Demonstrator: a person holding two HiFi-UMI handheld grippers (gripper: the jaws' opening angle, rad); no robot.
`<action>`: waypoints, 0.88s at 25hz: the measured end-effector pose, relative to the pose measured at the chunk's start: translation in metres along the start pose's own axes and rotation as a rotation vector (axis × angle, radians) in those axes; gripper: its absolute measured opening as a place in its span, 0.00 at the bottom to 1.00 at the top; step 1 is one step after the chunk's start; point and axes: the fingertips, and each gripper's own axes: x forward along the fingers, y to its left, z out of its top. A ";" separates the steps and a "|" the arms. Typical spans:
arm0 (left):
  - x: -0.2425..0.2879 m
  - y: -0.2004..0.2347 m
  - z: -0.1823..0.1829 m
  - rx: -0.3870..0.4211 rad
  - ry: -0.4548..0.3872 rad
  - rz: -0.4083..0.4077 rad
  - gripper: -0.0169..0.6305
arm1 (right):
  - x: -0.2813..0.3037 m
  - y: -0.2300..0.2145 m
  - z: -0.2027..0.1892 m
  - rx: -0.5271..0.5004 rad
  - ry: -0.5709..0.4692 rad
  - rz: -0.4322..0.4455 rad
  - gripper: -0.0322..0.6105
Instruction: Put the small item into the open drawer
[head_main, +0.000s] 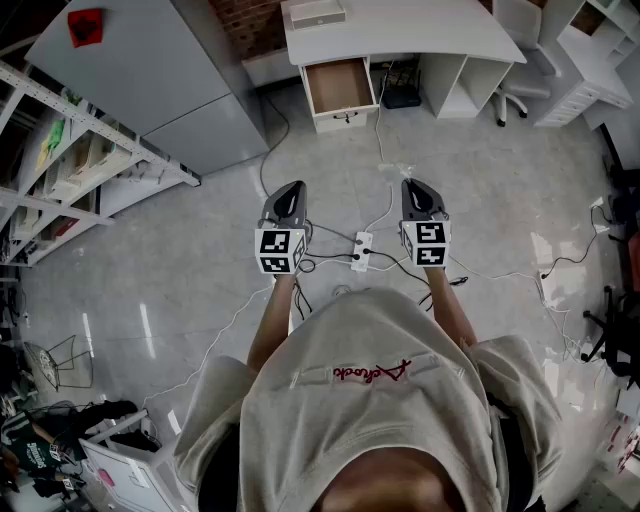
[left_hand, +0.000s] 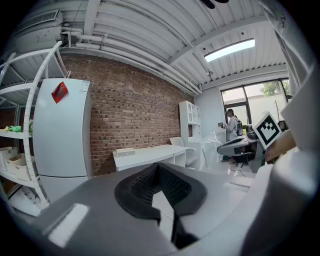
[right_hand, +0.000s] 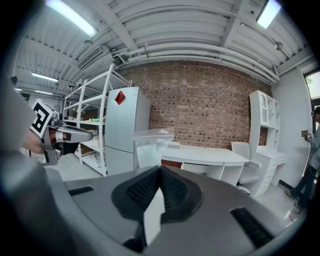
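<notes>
A clear plastic bag (right_hand: 152, 145) sticks up from the jaws of my right gripper (right_hand: 160, 175), which is shut on its lower edge. In the head view the bag (head_main: 393, 171) shows as a pale scrap ahead of the right gripper (head_main: 412, 184). My left gripper (head_main: 288, 186) is held level beside it, about a forearm's width to the left. Its jaws (left_hand: 159, 172) are shut with nothing between them. The open wooden-lined drawer (head_main: 340, 86) hangs under the white desk (head_main: 440, 25), a few steps ahead across the floor.
A grey fridge (head_main: 170, 70) and a metal shelving rack (head_main: 70, 170) stand at the left. A power strip (head_main: 362, 250) with trailing cables lies on the floor below the grippers. A white box (head_main: 318, 12) rests on the desk; an office chair (head_main: 515, 95) stands right of it.
</notes>
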 end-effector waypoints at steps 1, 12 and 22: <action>0.000 0.000 0.000 -0.001 0.000 0.000 0.04 | 0.000 0.000 0.000 -0.002 0.001 -0.001 0.07; 0.002 0.006 0.004 -0.001 -0.014 -0.018 0.04 | 0.004 0.007 0.007 -0.009 -0.007 -0.015 0.07; -0.006 0.029 -0.001 -0.012 -0.026 -0.046 0.04 | 0.014 0.035 0.017 -0.032 0.000 -0.033 0.07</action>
